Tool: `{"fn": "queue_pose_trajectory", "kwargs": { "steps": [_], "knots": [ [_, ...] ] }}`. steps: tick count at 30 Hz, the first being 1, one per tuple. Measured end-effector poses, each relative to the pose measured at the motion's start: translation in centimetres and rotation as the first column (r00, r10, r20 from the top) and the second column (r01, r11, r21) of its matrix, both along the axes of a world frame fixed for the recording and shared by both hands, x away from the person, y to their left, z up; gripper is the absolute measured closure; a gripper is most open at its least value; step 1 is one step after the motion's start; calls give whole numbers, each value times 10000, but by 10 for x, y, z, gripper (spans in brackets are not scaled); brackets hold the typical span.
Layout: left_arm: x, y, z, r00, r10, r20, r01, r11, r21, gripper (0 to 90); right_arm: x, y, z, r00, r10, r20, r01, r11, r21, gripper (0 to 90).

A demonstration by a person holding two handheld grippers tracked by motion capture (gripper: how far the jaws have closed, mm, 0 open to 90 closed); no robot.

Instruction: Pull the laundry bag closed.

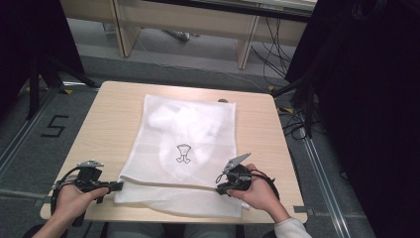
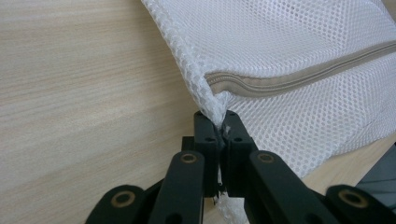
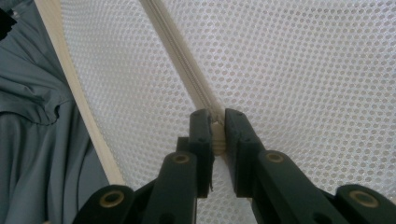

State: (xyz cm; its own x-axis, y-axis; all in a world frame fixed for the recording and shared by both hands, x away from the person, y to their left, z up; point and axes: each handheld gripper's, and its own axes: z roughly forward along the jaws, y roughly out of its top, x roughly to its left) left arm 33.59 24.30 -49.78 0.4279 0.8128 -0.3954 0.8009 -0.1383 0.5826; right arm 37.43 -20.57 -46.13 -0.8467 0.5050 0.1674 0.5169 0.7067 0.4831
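Observation:
A white mesh laundry bag (image 1: 185, 148) lies flat on the wooden table (image 1: 114, 119), with white cloth inside and a small black printed mark on it. Its beige zipper (image 2: 299, 77) runs along the near end. My left gripper (image 1: 119, 186) is shut on the bag's near left corner (image 2: 215, 112). My right gripper (image 1: 219, 187) is at the near right end and is shut on the zipper pull (image 3: 217, 133), with the zipper track (image 3: 180, 60) running away from its jaws.
The table's front edge (image 1: 163, 218) is just below the bag. Grey floor, a taped number five (image 1: 54, 126), loose cables (image 1: 277, 54) and wooden benches surround the table. A grey trouser leg (image 3: 37, 116) shows beside the table edge in the right gripper view.

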Motion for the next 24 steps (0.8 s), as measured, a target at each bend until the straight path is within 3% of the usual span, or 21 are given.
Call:
{"fn": "queue_pose_trajectory", "kwargs": {
  "steps": [2, 5, 8, 9, 12, 13, 14, 21, 24],
  "knots": [
    [0, 0, 0, 10000, -61, -11, 61, 10000, 12, 863, 1, -1, -1, 9997, 206, 126, -207, 9998, 58, 826],
    [0, 1, 0, 10000, -49, -12, 49, 10000, 14, 863, -1, -3, 1, 9999, -127, -69, 127, 9999, -80, 826],
    [0, 0, 0, 10000, 30, -14, -30, 10000, -11, 863, 0, -6, 0, 10000, 84, 21, -84, 10000, -1, 826],
    [0, 2, 1, 9999, -145, -47, 146, 9999, 29, 863, 1, -6, -1, 9999, 104, 115, -104, 9999, 2, 826],
    [0, 2, 1, 9998, -202, -61, 203, 9998, 78, 863, 0, -8, -2, 9999, 58, 110, -57, 10000, -65, 826],
    [0, 2, 1, 9998, -204, -52, 204, 9997, 95, 863, -2, -9, 0, 9996, -249, -96, 247, 9995, -179, 826],
    [0, 2, 1, 9998, -192, -51, 192, 9998, 92, 863, -2, -9, 0, 9996, -281, -17, 280, 9994, -196, 826],
    [0, 2, 1, 9998, -163, -67, 164, 9998, 73, 863, -3, -14, -1, 9991, -389, -162, 386, 9991, -161, 826],
    [0, 2, 1, 9999, -139, -66, 140, 9999, 86, 863, -3, -16, -1, 9994, -333, -18, 333, 9993, -176, 826]
  ]
}}
